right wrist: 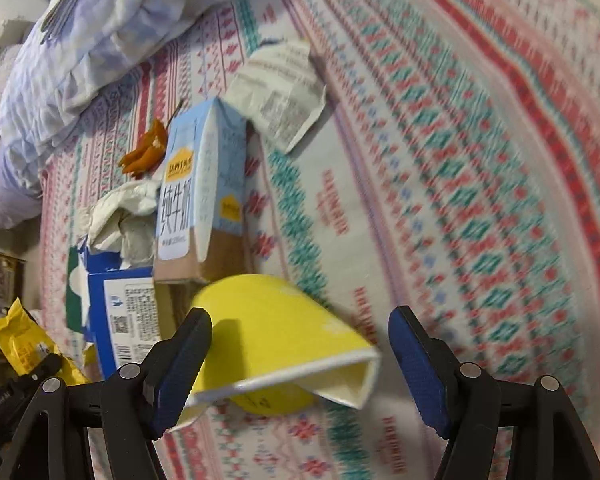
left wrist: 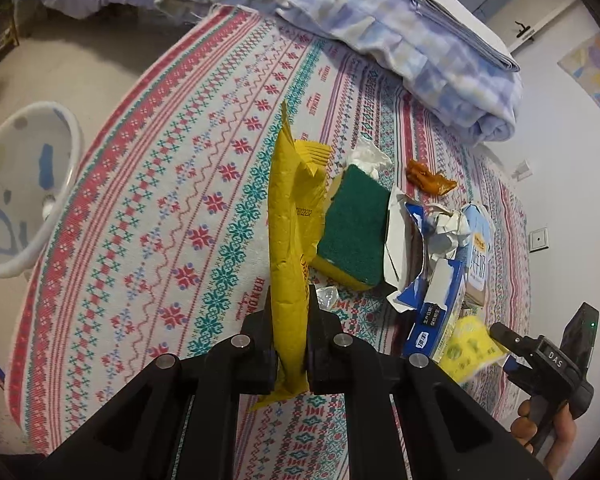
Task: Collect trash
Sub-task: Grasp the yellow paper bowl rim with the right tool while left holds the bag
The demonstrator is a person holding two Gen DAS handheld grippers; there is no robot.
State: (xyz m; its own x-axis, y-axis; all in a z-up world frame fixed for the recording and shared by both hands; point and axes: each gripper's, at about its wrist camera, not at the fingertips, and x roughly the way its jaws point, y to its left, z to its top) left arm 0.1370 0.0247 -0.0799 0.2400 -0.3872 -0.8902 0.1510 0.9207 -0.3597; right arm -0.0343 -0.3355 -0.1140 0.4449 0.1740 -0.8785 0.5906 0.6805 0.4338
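Our left tongs pinch the yellow wrapper at centre frame, while our right tongs, spread around the crushed cup low in frame, may squash it sideways and lose it.

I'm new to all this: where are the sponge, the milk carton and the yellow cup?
Sponge [left wrist: 354, 222]: left wrist view, green scouring face.
Milk carton [right wrist: 198, 196]: right wrist view, front panel.
Yellow cup [right wrist: 276, 320]: right wrist view, outer side wall.
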